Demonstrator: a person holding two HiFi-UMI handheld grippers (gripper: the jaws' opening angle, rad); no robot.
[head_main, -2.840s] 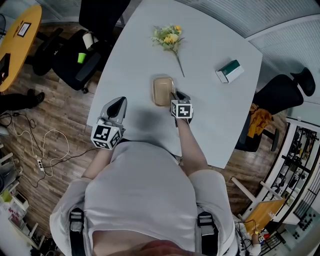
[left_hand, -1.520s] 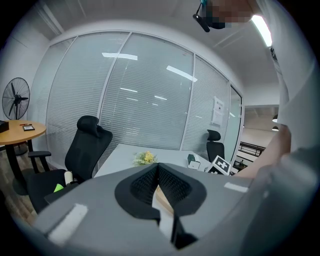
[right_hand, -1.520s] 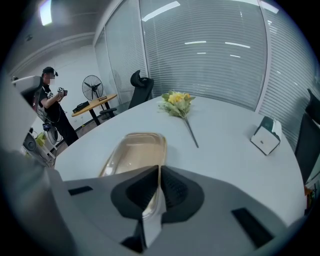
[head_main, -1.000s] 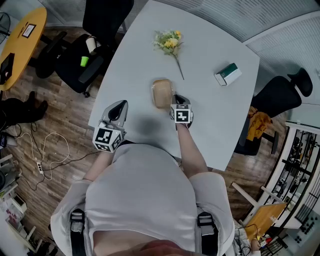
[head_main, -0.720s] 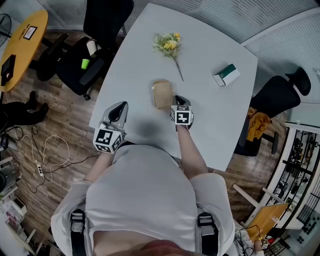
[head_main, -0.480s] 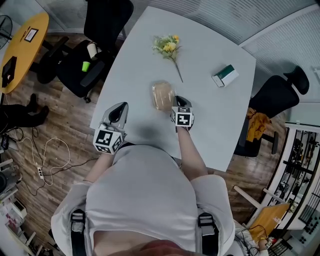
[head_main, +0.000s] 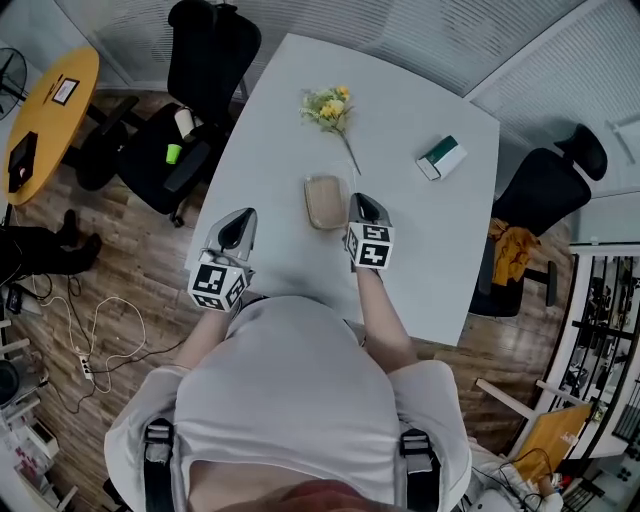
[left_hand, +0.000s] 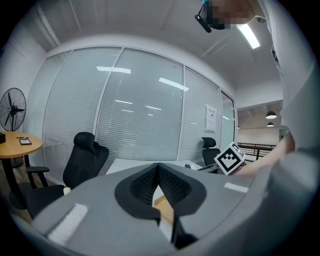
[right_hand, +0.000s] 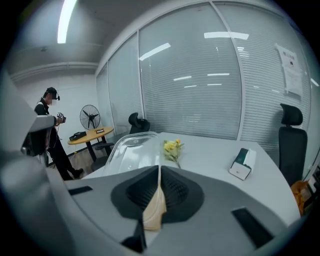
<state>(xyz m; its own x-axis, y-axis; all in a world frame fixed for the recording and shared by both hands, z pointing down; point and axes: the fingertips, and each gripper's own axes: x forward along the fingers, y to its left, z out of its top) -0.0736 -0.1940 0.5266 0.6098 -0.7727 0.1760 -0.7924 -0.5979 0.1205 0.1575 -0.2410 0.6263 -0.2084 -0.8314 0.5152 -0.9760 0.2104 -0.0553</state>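
R gripper (right_hand: 159, 169): fingers clenched on the near rim of the tan container (right_hand: 154, 214), w/ its clear lid (right_hand: 131, 149) showing just beyond them. In the head view the container was at mid-counter (head_main: 420, 240), right at the R gripper's tip. L gripper (left_hand: 158, 166): fingers pressed together, nothing between them. It hung over the counter's near-left edge, apart from the container. Further out, a yellow flower sprig (head_main: 328, 106) lay just past the container and a green-white box (head_main: 440, 158) off to the right. A black office chair (head_main: 205, 50) stood by the far-left corner.
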